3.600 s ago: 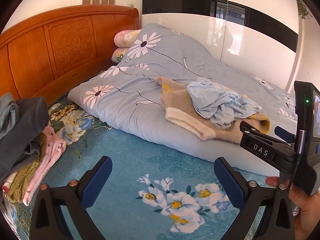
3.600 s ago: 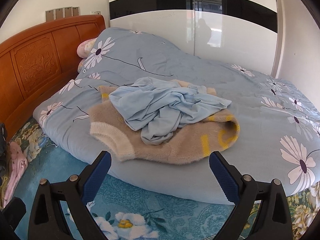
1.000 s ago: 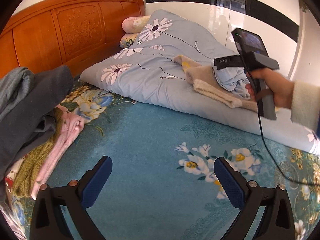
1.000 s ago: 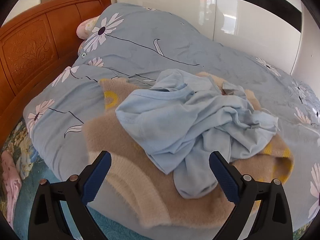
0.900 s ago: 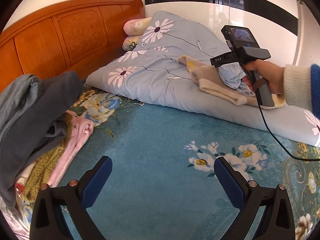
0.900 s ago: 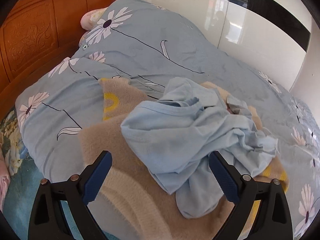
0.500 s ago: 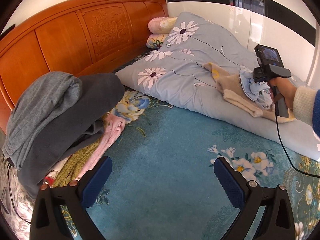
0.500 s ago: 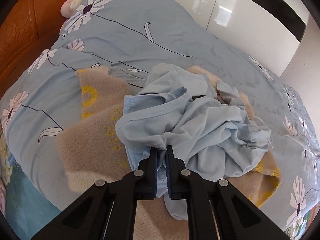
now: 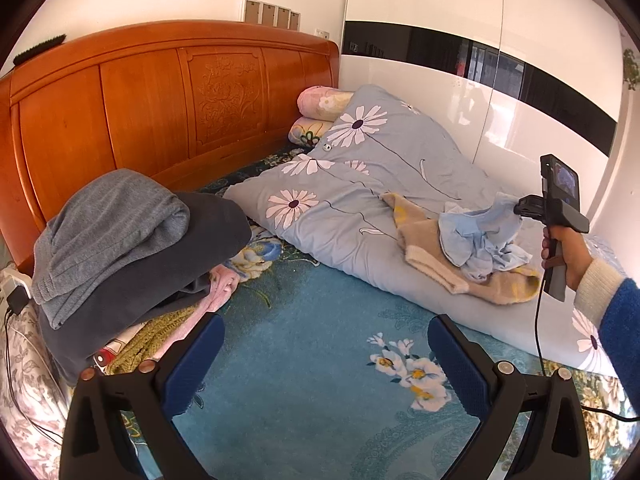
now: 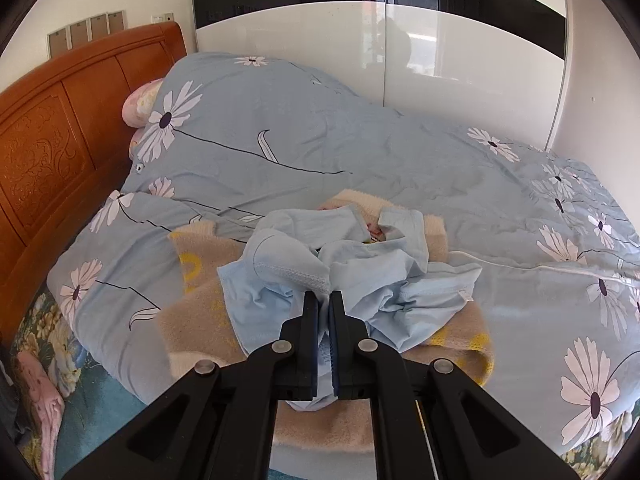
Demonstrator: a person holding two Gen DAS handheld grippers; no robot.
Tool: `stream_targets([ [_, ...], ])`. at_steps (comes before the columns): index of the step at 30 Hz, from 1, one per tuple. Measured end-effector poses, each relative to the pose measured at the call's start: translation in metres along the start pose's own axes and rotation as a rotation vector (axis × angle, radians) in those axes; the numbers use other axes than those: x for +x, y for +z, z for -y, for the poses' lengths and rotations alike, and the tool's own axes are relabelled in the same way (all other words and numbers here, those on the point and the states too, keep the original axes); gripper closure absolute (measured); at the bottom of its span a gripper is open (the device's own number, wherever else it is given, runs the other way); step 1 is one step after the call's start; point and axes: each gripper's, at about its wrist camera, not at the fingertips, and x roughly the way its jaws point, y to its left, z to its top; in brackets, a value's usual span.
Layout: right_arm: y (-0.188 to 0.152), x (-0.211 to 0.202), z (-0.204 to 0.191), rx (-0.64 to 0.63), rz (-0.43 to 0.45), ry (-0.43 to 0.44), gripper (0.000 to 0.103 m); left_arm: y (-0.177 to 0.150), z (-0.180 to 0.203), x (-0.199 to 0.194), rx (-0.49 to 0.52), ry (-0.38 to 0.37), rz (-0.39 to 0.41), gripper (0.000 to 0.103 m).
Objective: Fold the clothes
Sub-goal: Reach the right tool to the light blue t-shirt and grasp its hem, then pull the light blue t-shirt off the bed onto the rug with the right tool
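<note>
The right gripper [image 10: 323, 300] pinches the crumpled light-blue garment [image 10: 352, 276] atop the beige sweater [image 10: 192, 320] on the quilt [image 10: 360, 160]; the left gripper [image 9: 324, 352] hangs spread above the near teal bedsheet [image 9: 320, 380].

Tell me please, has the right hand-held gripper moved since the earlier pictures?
Yes. The right hand-held gripper went forward from the bed edge to the light blue garment on the quilt and shut on it.

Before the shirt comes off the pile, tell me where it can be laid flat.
Freest: the blue sheet between the folded stack and the duvet edge, ahead of the open left gripper. Crowded: the beige sweater under the shirt, pinched by the right gripper. The duvet is lumpy.
</note>
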Motion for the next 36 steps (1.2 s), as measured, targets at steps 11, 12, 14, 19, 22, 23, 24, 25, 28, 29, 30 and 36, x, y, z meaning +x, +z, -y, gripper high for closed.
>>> stream_targets([
  [11,-0.017,-0.125,0.011,-0.068,0.135,0.178,0.099,0.000,0.003,-0.042,-0.007,-0.055,0.044,0.000],
  [12,-0.021,-0.136,0.010,-0.078,0.141,0.194,0.099,-0.001,0.003,-0.046,-0.008,-0.062,0.048,0.000],
  [14,-0.030,-0.158,0.009,-0.093,0.150,0.226,0.099,-0.002,0.003,-0.052,-0.008,-0.071,0.056,0.000],
  [19,-0.047,-0.221,-0.007,-0.157,0.192,0.327,0.103,-0.010,0.000,-0.066,-0.005,-0.077,0.075,0.000],
  [22,-0.056,-0.271,-0.032,-0.264,0.267,0.380,0.103,-0.015,-0.005,-0.071,-0.013,-0.095,0.074,0.000],
  [23,-0.059,-0.284,-0.041,-0.307,0.280,0.385,0.103,-0.016,-0.007,-0.073,-0.018,-0.099,0.076,0.000],
  [24,-0.062,-0.292,-0.049,-0.341,0.282,0.389,0.103,-0.018,-0.009,-0.075,-0.023,-0.103,0.078,0.000],
  [25,-0.065,-0.296,-0.056,-0.364,0.282,0.386,0.103,-0.020,-0.011,-0.076,-0.025,-0.103,0.080,0.000],
  [28,-0.076,-0.282,-0.063,-0.374,0.228,0.380,0.103,-0.027,-0.018,-0.077,-0.023,-0.084,0.069,0.000],
  [29,-0.081,-0.274,-0.064,-0.370,0.202,0.382,0.103,-0.029,-0.021,-0.076,-0.026,-0.081,0.061,0.000],
  [30,-0.087,-0.262,-0.063,-0.361,0.163,0.374,0.103,-0.031,-0.024,-0.074,-0.033,-0.081,0.052,0.000],
  [36,-0.157,-0.141,-0.049,-0.278,-0.160,0.275,0.103,-0.041,-0.037,-0.054,-0.105,-0.092,-0.015,0.000],
])
